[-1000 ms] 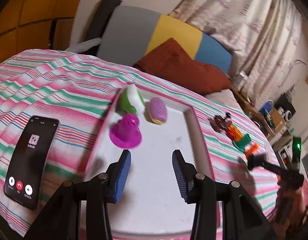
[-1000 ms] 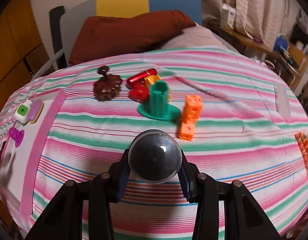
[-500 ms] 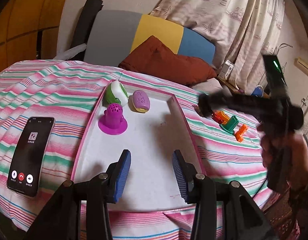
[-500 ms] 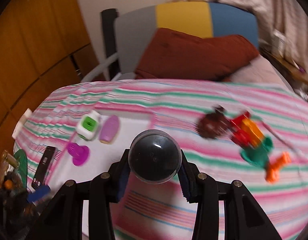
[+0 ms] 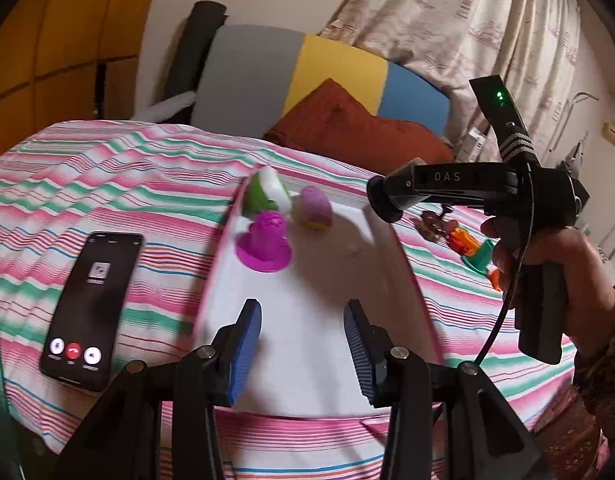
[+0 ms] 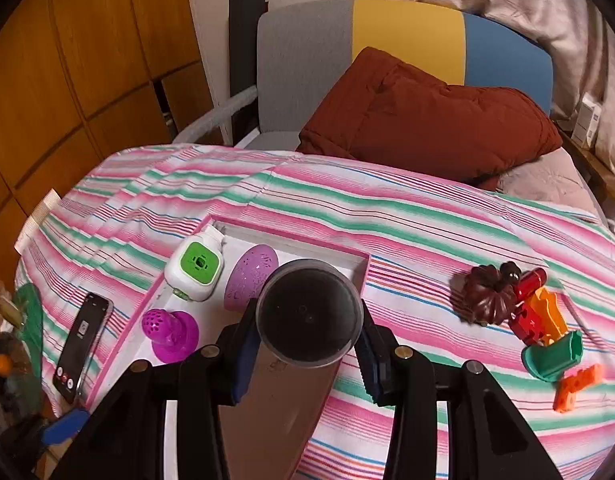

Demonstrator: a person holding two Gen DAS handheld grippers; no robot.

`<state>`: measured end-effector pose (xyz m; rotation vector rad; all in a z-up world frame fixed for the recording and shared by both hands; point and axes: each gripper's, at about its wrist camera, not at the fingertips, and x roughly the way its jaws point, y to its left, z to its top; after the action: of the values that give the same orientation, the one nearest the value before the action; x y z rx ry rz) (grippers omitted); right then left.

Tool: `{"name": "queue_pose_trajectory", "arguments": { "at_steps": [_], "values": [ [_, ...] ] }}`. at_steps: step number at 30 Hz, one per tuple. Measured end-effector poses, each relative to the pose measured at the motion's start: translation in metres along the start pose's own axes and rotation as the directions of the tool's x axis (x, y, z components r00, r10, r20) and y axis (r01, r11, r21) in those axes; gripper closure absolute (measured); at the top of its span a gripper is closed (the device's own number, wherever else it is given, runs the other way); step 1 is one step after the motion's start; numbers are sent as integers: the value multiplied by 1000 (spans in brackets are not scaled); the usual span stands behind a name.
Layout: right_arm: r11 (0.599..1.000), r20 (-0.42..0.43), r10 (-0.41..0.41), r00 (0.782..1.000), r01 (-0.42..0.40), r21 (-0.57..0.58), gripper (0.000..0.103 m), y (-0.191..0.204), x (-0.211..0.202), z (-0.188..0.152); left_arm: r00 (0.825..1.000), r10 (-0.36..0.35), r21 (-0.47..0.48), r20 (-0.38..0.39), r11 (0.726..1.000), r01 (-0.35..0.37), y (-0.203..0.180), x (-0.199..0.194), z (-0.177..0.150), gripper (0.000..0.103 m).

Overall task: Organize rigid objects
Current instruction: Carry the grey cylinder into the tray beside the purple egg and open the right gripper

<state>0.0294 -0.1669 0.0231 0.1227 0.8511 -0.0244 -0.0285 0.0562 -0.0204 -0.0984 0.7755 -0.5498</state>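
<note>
Right gripper (image 6: 305,354) clamps a dark round-ended cylinder (image 6: 309,312) above the tray (image 5: 391,236); left gripper (image 5: 302,346) spread apart, holding nothing.

In the right wrist view the cylinder is smooth, with a glossy circular end face and a grey-brown body running back between the ribbed blue pads (image 6: 243,354). It sits over the right edge of the shallow white, pink-rimmed tray. At 10 o'clock from it lie a white-and-green rounded cube (image 6: 194,270), a textured lilac oval (image 6: 250,276) and a perforated magenta dome with flange (image 6: 169,330). A brown fluted mould (image 6: 487,294) and plastic blocks (image 6: 541,316) lie at 3 o'clock on the striped cloth (image 6: 407,216). A phone (image 5: 91,306) lies at 9 o'clock of the tray.
</note>
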Motion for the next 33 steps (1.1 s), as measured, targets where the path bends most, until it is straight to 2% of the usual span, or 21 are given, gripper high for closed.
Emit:
{"name": "queue_pose_trajectory", "arguments": {
  "at_steps": [7, 10, 16, 19, 22, 25, 27, 33],
  "values": [
    [998, -49, -40, 998, 38, -51, 59, 11, 27, 11, 1000, 18, -17, -5, 1000, -18, 9, -2, -1, 60],
    [997, -69, -33, 997, 29, -66, 59, 14, 40, 16, 1000, 26, -16, 1, 1000, -26, 12, -5, -1, 60],
    [993, -114, -83, 990, 73, -88, 59, 14, 66, 20, 999, 38, -28, -1, 999, -38, 17, -8, -2, 60],
    [995, -129, -75, 989, 65, -79, 57, 9, 76, 19, 999, 43, -24, -12, 999, -44, 17, -6, -3, 60],
    [997, -116, -64, 991, 59, -45, 49, 4, 71, 17, 999, 42, -21, -10, 999, -42, 16, -7, -4, 60],
    [1000, -62, -7, 998, 7, -3, 43, -1, 53, 13, 999, 41, -20, -5, 999, -42, 15, -7, -4, 60],
    [1000, -34, 1, 999, -1, 13, 42, -3, 42, 10, 999, 37, -24, -13, 999, -38, 13, -6, -4, 60],
    [999, -23, 23, 999, -22, 36, 41, -5, 23, -4, 999, 20, -10, -40, 1000, -20, 4, -1, -8, 60]
  ]
}}
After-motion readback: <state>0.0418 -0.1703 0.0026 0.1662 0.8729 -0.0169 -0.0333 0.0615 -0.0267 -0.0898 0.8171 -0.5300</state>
